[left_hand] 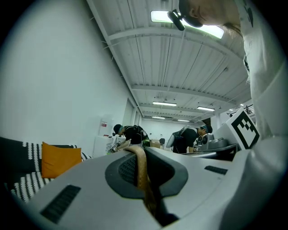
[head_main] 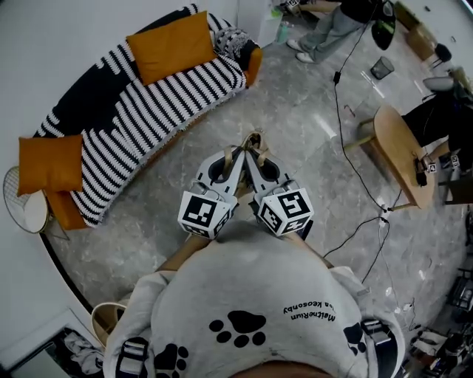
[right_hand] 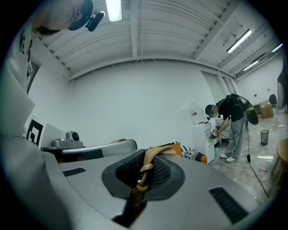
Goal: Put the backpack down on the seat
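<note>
Beyond the floor (head_main: 295, 125) waits the striped sofa (head_main: 140, 111); left tool (head_main: 235, 159) and right tool (head_main: 260, 159) clench tan straps (head_main: 254, 139) mid-carry; lowering there comes next.

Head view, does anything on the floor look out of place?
Yes: a black cable runs loose across the grey floor, past the wooden table, where someone could trip. Nothing looks spilled.

light: bright, ceiling tube (right_hand: 113, 9); focus: sharp; edges: fisheye-bent, dark

Open floor (head_main: 222, 136) leads to the sofa (head_main: 148, 111), its striped seat free between 2 orange cushions (head_main: 171, 46).
</note>
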Available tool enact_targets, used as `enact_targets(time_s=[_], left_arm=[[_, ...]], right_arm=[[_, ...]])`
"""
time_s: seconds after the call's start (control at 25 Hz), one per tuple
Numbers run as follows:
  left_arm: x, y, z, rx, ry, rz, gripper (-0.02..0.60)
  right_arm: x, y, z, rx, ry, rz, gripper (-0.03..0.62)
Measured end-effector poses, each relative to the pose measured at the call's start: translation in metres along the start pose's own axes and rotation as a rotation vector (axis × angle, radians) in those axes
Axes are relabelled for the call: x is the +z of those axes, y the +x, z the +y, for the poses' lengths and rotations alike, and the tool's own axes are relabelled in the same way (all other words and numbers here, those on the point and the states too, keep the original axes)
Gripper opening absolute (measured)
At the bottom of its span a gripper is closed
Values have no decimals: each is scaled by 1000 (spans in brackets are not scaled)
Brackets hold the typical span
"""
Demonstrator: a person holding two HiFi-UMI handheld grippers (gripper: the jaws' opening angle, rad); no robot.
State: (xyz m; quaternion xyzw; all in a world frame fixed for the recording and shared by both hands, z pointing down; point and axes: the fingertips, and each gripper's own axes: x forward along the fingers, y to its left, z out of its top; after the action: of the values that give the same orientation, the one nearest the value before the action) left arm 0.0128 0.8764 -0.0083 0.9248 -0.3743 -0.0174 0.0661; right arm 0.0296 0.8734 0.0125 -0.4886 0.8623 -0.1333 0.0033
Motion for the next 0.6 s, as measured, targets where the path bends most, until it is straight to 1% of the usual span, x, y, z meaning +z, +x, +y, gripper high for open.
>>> enact_targets(time_s=[0.16,0.36,0.6], left_arm=[[7,21,38,-30,12,-11,18],[6,41,80,-51,-4,-15,18],[5,50,111,-58,-19,-15,18]], right_arm=[[10,44,-13,-29,-4,-5,32],[11,86,-23,-48,-1,-9,32],[10,120,-26,-47,6,1,32]])
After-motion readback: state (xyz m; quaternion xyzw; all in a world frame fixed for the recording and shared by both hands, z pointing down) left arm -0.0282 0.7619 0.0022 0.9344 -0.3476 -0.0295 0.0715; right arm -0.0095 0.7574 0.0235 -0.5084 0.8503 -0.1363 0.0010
